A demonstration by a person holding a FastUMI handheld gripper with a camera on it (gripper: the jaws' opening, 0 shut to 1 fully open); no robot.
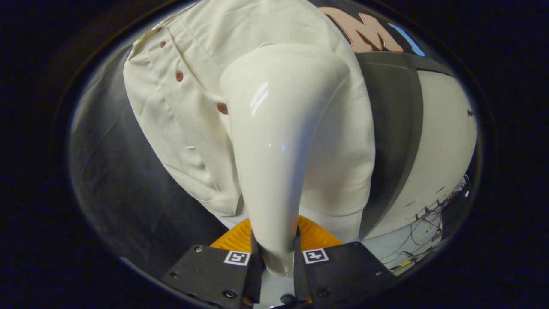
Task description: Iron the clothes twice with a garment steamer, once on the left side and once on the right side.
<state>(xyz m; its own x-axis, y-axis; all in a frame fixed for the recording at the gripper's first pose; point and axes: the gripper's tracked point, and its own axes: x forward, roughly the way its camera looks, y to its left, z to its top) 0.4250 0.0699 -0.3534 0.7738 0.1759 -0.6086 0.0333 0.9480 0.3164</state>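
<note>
A pale, smooth floor (383,252) shows at the lower right of the frame, beyond the gripper (276,262). A tangle of thin loose wires (422,219) lies on it. The gripper's fingers clamp a glossy cream plastic steamer handle (274,150).

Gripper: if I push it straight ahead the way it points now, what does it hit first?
The gripper is shut on the steamer, whose wide head leads. Straight ahead, that head would meet the cream shirt first, near its button strip. The head may already touch the cloth; depth is unclear.
</note>
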